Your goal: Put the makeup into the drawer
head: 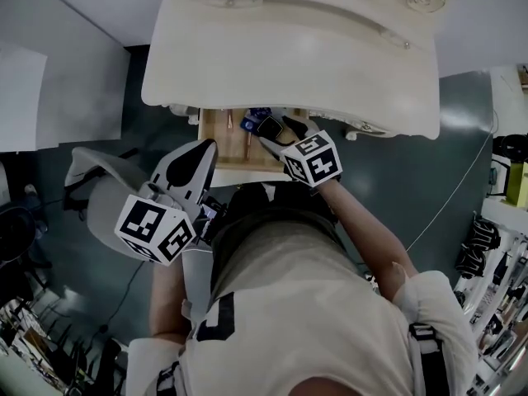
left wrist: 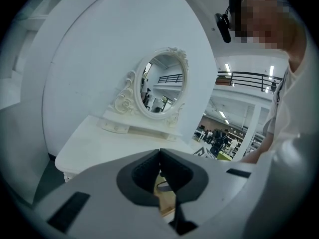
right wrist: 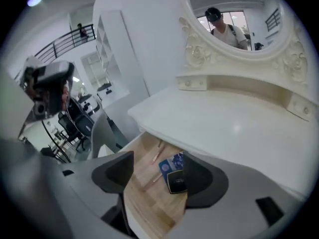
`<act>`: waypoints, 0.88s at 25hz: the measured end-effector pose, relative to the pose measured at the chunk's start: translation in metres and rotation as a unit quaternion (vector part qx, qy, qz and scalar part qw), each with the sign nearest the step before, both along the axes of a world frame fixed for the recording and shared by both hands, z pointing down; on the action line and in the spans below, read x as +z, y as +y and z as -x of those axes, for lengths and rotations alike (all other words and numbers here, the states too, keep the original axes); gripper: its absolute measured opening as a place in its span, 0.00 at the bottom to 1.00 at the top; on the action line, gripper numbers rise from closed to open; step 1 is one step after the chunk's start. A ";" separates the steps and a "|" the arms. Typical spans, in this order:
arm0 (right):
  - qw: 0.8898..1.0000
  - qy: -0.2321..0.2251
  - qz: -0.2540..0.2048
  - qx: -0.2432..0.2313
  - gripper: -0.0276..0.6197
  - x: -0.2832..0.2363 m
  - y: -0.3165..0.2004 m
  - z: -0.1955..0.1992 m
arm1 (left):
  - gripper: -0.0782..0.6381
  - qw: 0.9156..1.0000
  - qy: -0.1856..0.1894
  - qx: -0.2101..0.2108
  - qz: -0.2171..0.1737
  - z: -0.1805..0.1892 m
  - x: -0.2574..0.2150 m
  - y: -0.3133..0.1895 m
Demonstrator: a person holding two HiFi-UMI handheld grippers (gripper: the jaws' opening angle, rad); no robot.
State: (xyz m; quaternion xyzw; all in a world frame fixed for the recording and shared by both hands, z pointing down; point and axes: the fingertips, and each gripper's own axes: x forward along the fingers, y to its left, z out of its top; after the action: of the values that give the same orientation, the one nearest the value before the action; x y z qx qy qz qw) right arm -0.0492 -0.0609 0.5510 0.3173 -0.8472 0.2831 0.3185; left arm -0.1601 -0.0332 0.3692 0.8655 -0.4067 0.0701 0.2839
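Wooden drawer (right wrist: 149, 198) open under white desk's (right wrist: 224, 123) front edge, black compact (right wrist: 176, 182), blue packet (right wrist: 168, 164) and pink pencils (right wrist: 155, 156) inside, right tongs (right wrist: 159, 176) spread wide, empty, above them, left tongs (left wrist: 159, 156) closed, empty

A white tabletop (head: 289, 48) fills the upper frame, and below its near edge a wooden drawer (head: 221, 139) stands pulled out, holding a blue packet (head: 250, 122) and a thin pinkish stick (head: 246, 143). The right tongs (head: 280, 130) reach over the drawer's right part, just beside the packet. The left tongs (head: 202, 151) sit lower left, pointing at the drawer's near-left corner, with a grey chair (head: 103, 184) beside them.
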 end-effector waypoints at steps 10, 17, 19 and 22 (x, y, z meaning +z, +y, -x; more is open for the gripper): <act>0.993 -0.098 -0.048 -0.046 0.51 -0.087 0.011 0.037 | 0.19 1.000 -0.005 0.007 -0.023 -0.001 -0.018 0.000; 0.983 -0.138 -0.095 -0.071 0.11 -0.130 0.012 0.035 | 0.19 0.999 -0.020 0.015 -0.030 -0.017 -0.028 0.005; 0.980 -0.148 -0.105 -0.084 0.10 -0.138 0.017 0.028 | 0.19 0.999 -0.025 0.017 -0.032 -0.025 -0.031 0.007; 0.977 -0.156 -0.109 -0.092 0.10 -0.147 0.023 0.012 | 0.19 0.999 -0.030 0.020 -0.038 -0.043 -0.035 0.007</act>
State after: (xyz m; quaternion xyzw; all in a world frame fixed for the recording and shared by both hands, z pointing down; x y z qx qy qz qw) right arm -0.0616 -0.0382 0.4035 0.2228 -0.9380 0.2043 0.1699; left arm -0.1166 -0.0259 0.3346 0.8812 -0.4000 0.0858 0.2369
